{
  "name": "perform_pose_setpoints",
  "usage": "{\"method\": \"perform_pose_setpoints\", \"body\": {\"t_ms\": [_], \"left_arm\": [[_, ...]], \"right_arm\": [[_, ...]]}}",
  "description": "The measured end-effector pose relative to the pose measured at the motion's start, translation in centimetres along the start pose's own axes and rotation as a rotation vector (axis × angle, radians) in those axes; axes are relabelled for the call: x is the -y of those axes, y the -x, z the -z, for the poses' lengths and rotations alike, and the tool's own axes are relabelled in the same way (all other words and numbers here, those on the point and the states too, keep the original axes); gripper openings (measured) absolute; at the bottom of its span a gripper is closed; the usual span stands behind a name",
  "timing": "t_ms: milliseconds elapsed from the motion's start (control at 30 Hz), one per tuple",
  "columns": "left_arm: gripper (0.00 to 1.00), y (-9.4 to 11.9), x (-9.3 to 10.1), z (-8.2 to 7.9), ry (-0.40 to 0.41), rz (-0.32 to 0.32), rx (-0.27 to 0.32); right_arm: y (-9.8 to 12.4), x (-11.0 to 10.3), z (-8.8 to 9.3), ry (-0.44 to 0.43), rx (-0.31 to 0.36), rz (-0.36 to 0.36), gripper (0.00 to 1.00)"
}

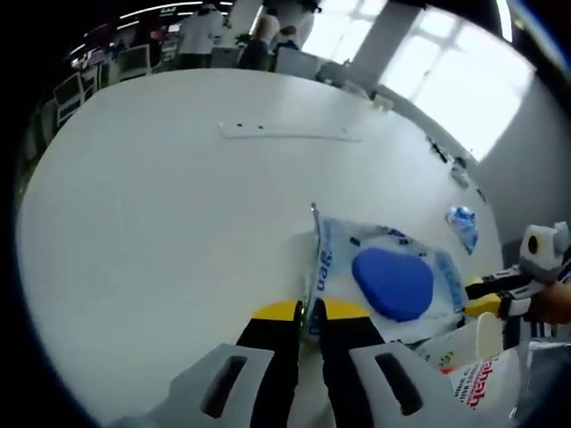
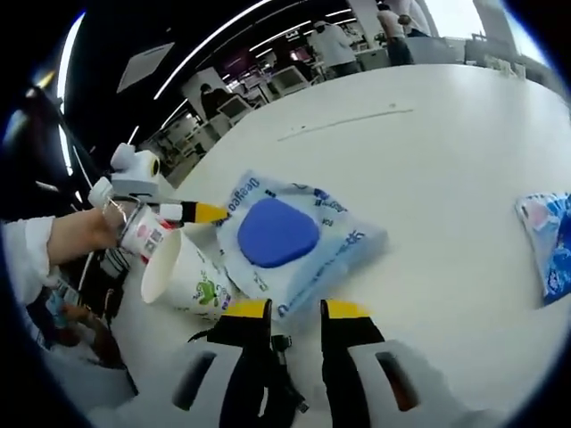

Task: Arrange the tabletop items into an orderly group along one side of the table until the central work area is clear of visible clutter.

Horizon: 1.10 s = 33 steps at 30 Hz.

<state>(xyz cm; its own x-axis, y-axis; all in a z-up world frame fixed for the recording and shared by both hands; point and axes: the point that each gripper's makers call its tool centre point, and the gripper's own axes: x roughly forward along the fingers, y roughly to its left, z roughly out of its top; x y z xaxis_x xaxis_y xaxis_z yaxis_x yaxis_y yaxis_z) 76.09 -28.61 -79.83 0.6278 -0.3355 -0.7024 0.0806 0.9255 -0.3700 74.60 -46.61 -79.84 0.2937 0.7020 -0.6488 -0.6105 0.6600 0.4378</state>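
Left gripper (image 1: 310, 312) clamped on edge of clear plastic pouch with blue oval pad (image 1: 390, 283), flat on white table (image 1: 161, 196). Right gripper (image 2: 296, 310) parted, at pouch's (image 2: 287, 236) near edge, not touching. White paper cup (image 2: 183, 276) lying beside pouch. Small blue packet (image 2: 549, 241) well apart.

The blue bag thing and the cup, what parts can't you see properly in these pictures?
- Blue-pad packet: its near edge in the left gripper view sits behind the left gripper; its print is too blurred to read.
- Paper cup: cut off by the edge in the left gripper view; its inside faces away in the right gripper view.
- Small blue packet: cut off by the right gripper view's edge.
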Motion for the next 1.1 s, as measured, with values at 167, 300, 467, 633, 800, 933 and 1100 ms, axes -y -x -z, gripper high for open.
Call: {"method": "perform_pose_setpoints", "body": {"t_ms": [167,300,467,633,800,933,1100], "left_arm": [[0.00,0.0,0.4,0.1,-0.016,0.001,0.003],[0.00,0.2,0.5,-0.2,-0.018,0.012,0.012],[0.00,0.7,0.2,-1.7,-0.057,0.021,0.035],[0.00,1.5,0.1,-4.0,-0.073,0.010,0.081],[0.00,3.1,1.7,-5.9,-0.059,0.019,0.105],[0.00,2.7,1.3,-6.3,-0.042,0.031,0.115],[0.00,4.4,3.9,-7.4,-0.025,0.026,0.151]], "right_arm": [[-0.1,0.3,-0.1,0.066,-0.020,0.006,0.01],[0.3,0.7,-1.1,0.054,0.010,0.023,0.00],[1.1,0.5,-3.3,0.087,0.050,0.028,0.00],[2.7,-0.4,-5.0,0.093,0.093,0.032,0.00],[4.0,-0.9,-6.1,0.060,0.135,0.024,0.00],[4.6,-1.0,-7.2,0.016,0.163,0.007,0.00],[5.4,-1.2,-9.4,0.044,0.199,-0.001,0.00]]}}
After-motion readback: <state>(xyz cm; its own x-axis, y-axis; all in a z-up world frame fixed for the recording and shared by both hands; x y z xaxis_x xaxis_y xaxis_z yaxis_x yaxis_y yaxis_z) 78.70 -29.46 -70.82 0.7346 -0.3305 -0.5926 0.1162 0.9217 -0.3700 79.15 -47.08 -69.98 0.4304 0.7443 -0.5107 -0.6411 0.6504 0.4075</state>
